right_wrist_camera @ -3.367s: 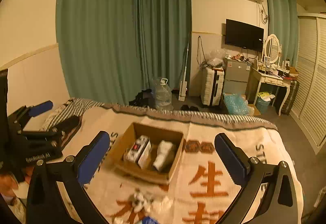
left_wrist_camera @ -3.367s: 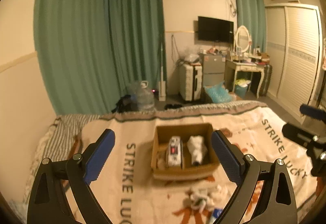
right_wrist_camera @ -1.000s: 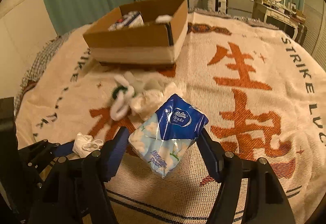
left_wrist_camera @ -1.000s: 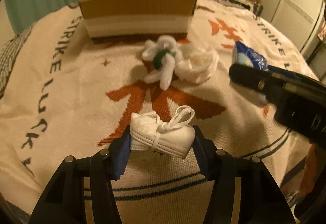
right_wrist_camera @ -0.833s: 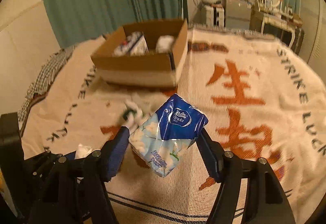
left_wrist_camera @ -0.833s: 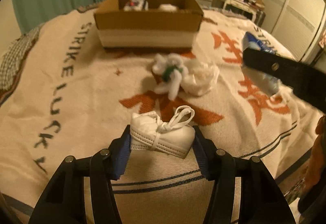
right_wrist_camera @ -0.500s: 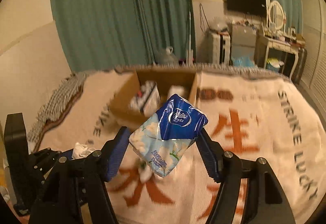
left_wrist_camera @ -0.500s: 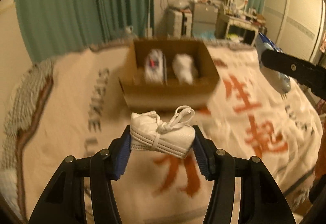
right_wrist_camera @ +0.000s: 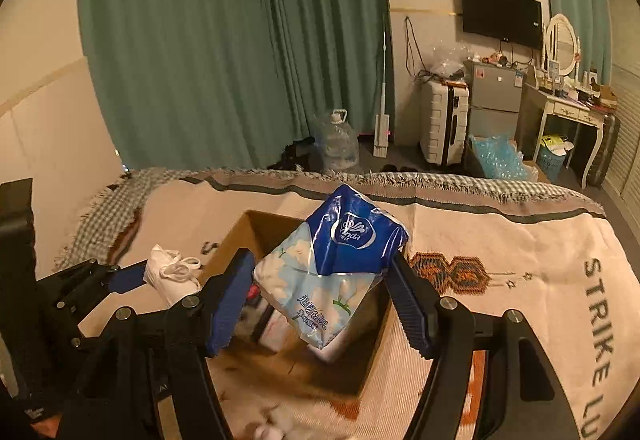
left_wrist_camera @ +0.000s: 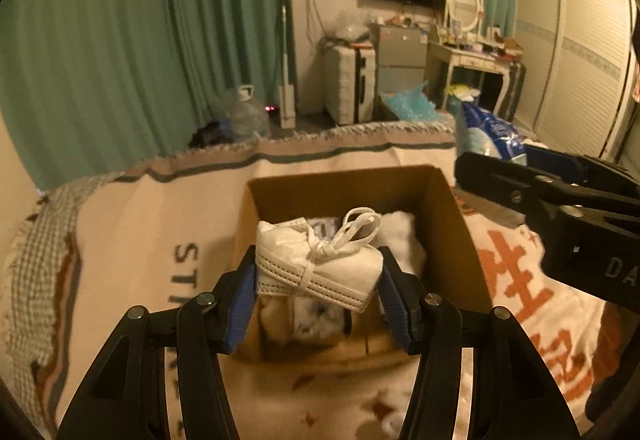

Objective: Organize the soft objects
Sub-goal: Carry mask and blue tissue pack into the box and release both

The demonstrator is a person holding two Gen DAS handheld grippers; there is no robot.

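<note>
Between the blue pads of the left gripper (left_wrist_camera: pixel 318 282), in the left wrist view, sits a white folded mask bundle (left_wrist_camera: pixel 316 268) tied with its own strings. The jaws are closed tight on it, one pad on each side. The bundle hangs over the near part of an open cardboard box (left_wrist_camera: pixel 456 236). Inside the box, white soft things show below and behind the bundle, but they are blurry. The box rests on a cream blanket (left_wrist_camera: pixel 132 236) with dark letters and orange marks, spread over a bed. At the right, the right gripper (left_wrist_camera: pixel 520 160) reaches in, with a blue tissue pack (left_wrist_camera: pixel 486 138) at its far end, over the blanket just past the box's far right corner.

Seen from the right wrist view, the right gripper (right_wrist_camera: pixel 322 290) has its jaws closed on the tissue pack (right_wrist_camera: pixel 332 272), which is blue on top and pale with flowers below. The pack is tilted and hangs over the cardboard box (right_wrist_camera: pixel 236 240). At the left, the left gripper (right_wrist_camera: pixel 136 274) holds the mask bundle (right_wrist_camera: pixel 172 274) next to the box's left wall. Far off stand green curtains (right_wrist_camera: pixel 240 40), a water jug (right_wrist_camera: pixel 338 142) and a white suitcase (right_wrist_camera: pixel 444 124).
</note>
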